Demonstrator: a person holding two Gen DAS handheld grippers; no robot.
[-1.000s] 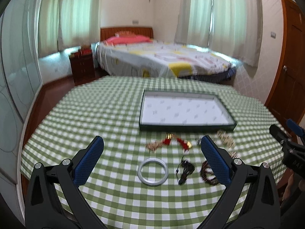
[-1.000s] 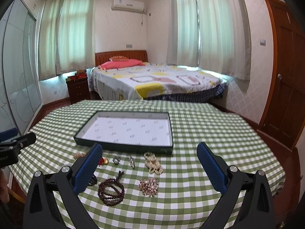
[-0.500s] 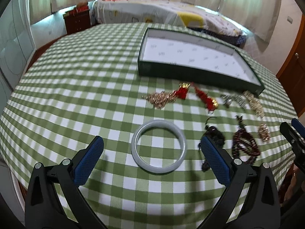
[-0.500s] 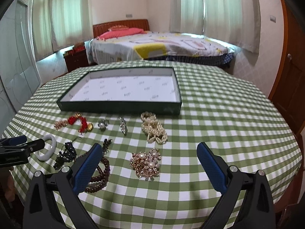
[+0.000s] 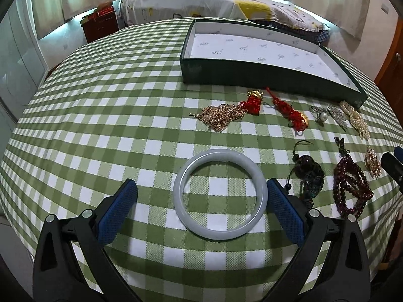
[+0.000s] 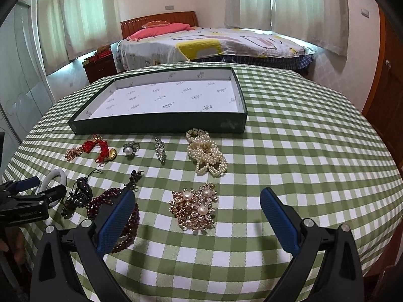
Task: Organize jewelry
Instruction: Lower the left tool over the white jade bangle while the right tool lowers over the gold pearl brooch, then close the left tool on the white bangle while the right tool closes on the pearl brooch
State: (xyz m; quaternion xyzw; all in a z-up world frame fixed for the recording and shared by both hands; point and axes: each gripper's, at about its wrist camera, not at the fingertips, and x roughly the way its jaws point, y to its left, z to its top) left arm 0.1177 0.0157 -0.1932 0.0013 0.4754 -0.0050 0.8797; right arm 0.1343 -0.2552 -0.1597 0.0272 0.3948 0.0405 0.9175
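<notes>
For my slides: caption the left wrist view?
Open left gripper over a pale bangle on the checked table.

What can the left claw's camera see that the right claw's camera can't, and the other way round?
Only the left view shows the whole pale bangle lying flat between the open left claw tips. Only the right view shows the gold flower brooch up close, between the open right claw tips, plus the whole pearl strand. Both show the empty green tray, the red knot charms and the dark red beads on the checked cloth.
</notes>
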